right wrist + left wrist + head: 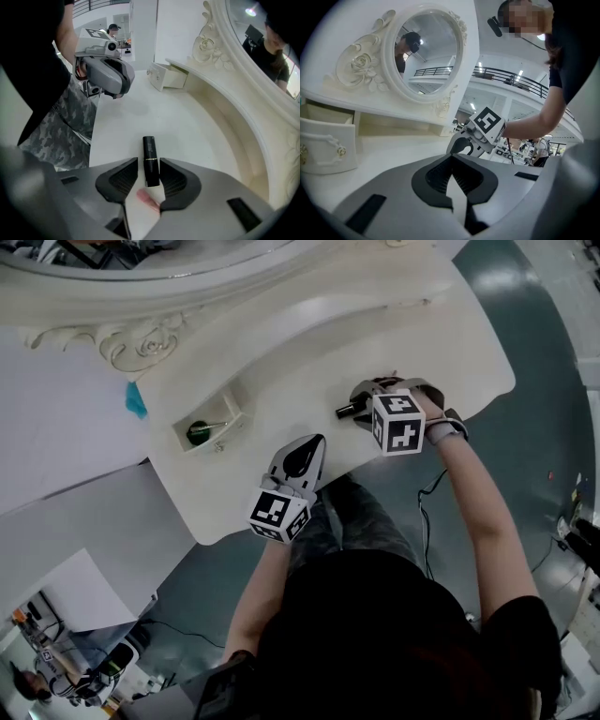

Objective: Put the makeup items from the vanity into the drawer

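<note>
While the left tongs hover at the near edge of the white bench with their pads closed tip to tip on nothing, the right tongs point steeply down at the right part of the bench and stand wide apart around a black lipstick. That lipstick lies flat on the bench top, running lengthwise along the gap between the two pads. Its near end sits between them and its far end, past a thin gold band, sticks out beyond the tips. Bare bench shows between the tube and the left pad. The right pad is just beside the tube, and whether it touches cannot be told. Nearer than the lipstick, low in the same gap, lies a small pink thing, too blurred to name. In the head view the lipstick pokes out to the left of the right tongs, well apart from the small drawer. The drawer stands pulled open at the bench's left part, below the carved mirror frame, with a dark green round thing inside it. The left tongs are between the drawer and the lipstick and touch neither.
</note>
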The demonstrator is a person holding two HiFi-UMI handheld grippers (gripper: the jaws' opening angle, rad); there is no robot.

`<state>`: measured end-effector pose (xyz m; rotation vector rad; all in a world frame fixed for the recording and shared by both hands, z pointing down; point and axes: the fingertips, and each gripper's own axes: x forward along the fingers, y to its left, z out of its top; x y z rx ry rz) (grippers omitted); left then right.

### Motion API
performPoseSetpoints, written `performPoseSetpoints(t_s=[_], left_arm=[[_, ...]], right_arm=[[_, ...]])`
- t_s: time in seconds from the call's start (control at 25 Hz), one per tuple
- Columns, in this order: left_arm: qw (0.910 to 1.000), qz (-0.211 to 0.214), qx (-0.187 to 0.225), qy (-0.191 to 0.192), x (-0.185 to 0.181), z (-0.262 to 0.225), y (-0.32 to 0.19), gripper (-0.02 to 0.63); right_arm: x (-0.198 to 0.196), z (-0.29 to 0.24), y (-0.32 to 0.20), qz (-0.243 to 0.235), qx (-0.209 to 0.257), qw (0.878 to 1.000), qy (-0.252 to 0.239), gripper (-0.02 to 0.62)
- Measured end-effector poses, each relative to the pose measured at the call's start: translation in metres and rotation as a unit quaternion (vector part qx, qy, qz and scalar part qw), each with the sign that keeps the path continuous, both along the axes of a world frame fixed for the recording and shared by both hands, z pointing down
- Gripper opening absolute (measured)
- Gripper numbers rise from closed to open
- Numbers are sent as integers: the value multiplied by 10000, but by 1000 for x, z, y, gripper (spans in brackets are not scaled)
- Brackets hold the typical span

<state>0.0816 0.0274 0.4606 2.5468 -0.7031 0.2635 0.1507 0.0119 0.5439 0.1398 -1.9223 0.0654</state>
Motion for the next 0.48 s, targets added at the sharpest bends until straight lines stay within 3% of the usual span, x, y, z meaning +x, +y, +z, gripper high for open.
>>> performPoseSetpoints(t_s=[0.16, 0.48], left_arm=[[10000, -67, -6, 12, -5, -1, -2, 12], [9997, -261, 23, 19, -22, -2, -11, 12]], right_arm=[[0, 0, 5, 180, -230, 9995, -103, 112], [-12, -11, 3, 427, -179, 9981, -397, 107]])
